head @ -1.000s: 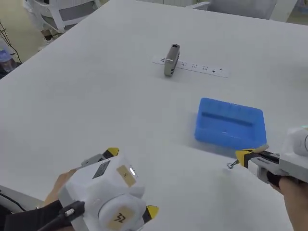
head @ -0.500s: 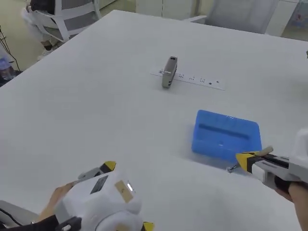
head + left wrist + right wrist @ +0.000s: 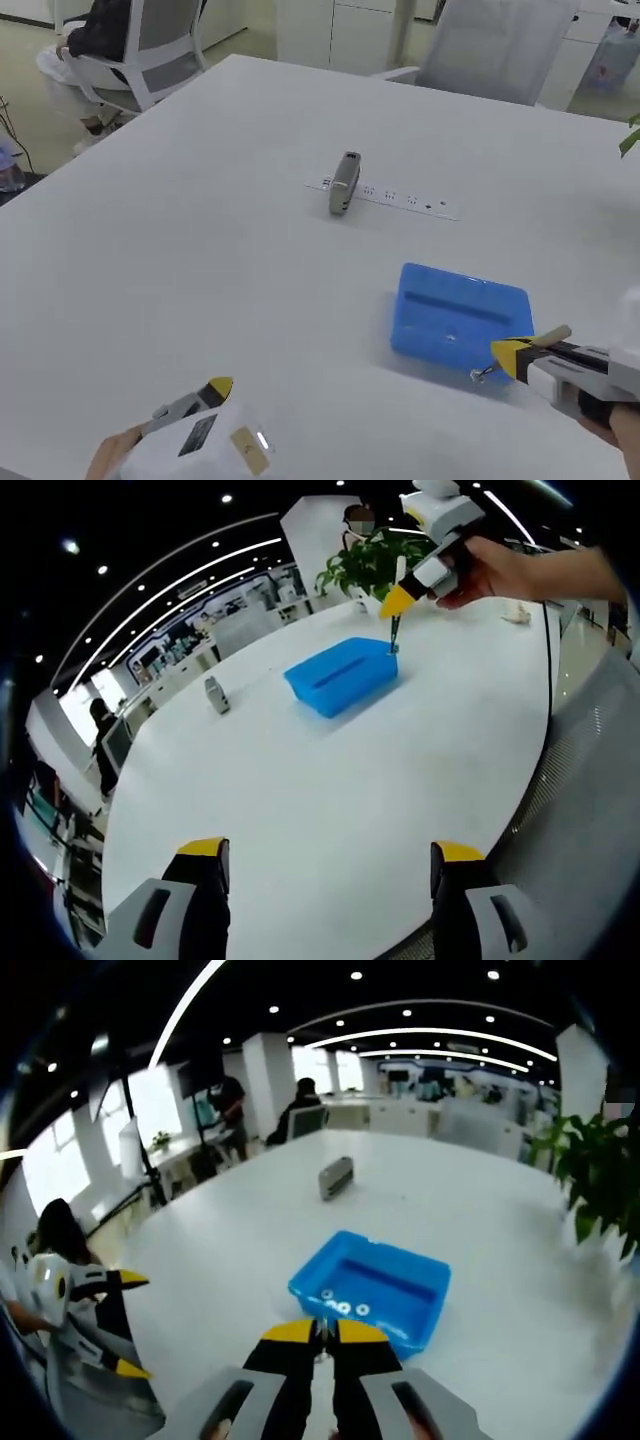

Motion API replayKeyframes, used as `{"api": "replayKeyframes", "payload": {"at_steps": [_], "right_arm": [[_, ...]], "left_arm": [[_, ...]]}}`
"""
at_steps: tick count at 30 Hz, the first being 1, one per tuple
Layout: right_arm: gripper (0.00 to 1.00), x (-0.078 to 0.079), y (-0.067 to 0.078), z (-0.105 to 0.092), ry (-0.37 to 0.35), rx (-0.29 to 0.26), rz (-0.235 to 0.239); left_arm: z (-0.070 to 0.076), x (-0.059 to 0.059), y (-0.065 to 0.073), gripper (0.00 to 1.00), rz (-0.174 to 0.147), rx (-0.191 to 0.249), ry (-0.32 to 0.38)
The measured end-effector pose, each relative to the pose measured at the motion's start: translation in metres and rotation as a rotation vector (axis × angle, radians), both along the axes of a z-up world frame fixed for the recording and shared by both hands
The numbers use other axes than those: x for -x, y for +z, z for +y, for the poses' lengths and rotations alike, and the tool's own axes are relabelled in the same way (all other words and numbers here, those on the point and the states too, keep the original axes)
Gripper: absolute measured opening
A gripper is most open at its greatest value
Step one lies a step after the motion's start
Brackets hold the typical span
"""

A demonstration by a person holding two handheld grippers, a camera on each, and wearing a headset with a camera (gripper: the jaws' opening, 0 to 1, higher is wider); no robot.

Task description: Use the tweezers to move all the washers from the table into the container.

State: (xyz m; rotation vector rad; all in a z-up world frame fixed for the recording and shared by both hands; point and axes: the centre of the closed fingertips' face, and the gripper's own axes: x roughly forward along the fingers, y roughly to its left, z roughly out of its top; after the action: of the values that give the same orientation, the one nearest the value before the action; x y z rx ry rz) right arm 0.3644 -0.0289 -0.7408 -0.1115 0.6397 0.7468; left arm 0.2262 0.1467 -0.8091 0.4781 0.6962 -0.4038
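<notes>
The right gripper [image 3: 512, 357] has its jaws closed on the tweezers [image 3: 487, 370], whose long axis runs out from the yellow tips. In the head view the tips point left and slightly down, ending at the near right corner of the container [image 3: 435, 345]. In the left gripper view they point straight down at that corner. A small object sits at the tips, too small to identify. The left gripper [image 3: 330, 852] is held low at the near edge of the table [image 3: 200, 250], jaws spread wide and holding nothing. The container is blue, rectangular and shallow, and stands on the white table, well apart from the left gripper. Beyond it a power strip [image 3: 400, 197] lies flat, with a grey block [image 3: 343, 183] across its left end. The room is an open office with chairs [image 3: 140, 40] at the far edge and rows of ceiling lights [image 3: 355, 975]. The right gripper view shows three washers [image 3: 343, 1308] on the container floor near its front wall and a plant [image 3: 595, 1175] at the right. In the head view the washers cannot be made out
</notes>
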Motion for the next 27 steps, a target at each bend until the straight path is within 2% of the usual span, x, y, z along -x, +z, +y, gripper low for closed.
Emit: {"api": "replayKeyframes", "payload": {"at_steps": [10,17,24,27], "right_arm": [[0.02,-0.004,0.015,0.000,-0.023,-0.023,-0.015],[0.02,-0.015,0.025,-0.004,-0.025,-0.013,-0.041],[0.02,-0.027,0.026,-0.006,-0.034,-0.017,-0.052],[0.02,-0.037,0.022,-0.008,-0.040,-0.017,-0.054]], "left_arm": [[0.001,0.001,-0.002,0.83,0.014,-0.013,0.003],[0.000,0.002,-0.002,0.83,0.018,-0.023,-0.004],[0.001,0.002,-0.002,0.83,0.021,-0.028,-0.002],[0.001,0.002,-0.002,0.83,0.018,-0.037,-0.005]]}}
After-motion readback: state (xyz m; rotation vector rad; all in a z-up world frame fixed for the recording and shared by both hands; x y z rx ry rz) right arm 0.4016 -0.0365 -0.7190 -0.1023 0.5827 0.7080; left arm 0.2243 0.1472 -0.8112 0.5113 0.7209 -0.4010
